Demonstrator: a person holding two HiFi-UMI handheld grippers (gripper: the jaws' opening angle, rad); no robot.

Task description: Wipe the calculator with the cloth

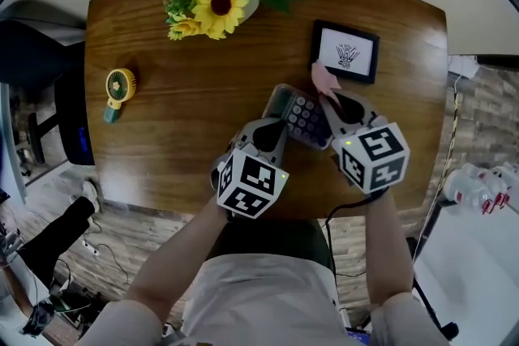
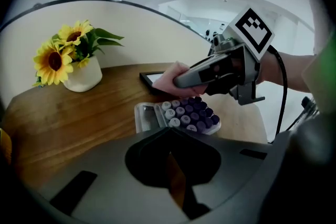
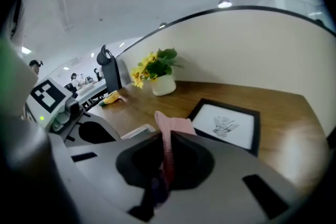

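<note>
The small grey calculator with round dark and white buttons (image 1: 302, 119) lies flat on the brown wooden desk (image 1: 178, 134), near the middle and close to the person. Its long side runs on a slant. The screen end points away and to the left. The button end points toward the person and to the right.

The right gripper (image 1: 331, 97) is closed tight on a soft pink cloth (image 1: 324, 80). The cloth sticks up and out past the gripper's tips. This gripper reaches over the button end, and the cloth sits at the far edge of the calculator, close to the black picture frame (image 1: 345, 51).

The left gripper (image 1: 274, 130) is at the near left side of the calculator, by the screen end. Its jaws are pressed together, and nothing shows between them. Whether its tips touch the calculator cannot be seen.

So the calculator lies just under and behind the cloth. The right gripper is the one that can wipe. It probably needs to lower the cloth and slide it along the long side, over the buttons and toward the screen.
</note>
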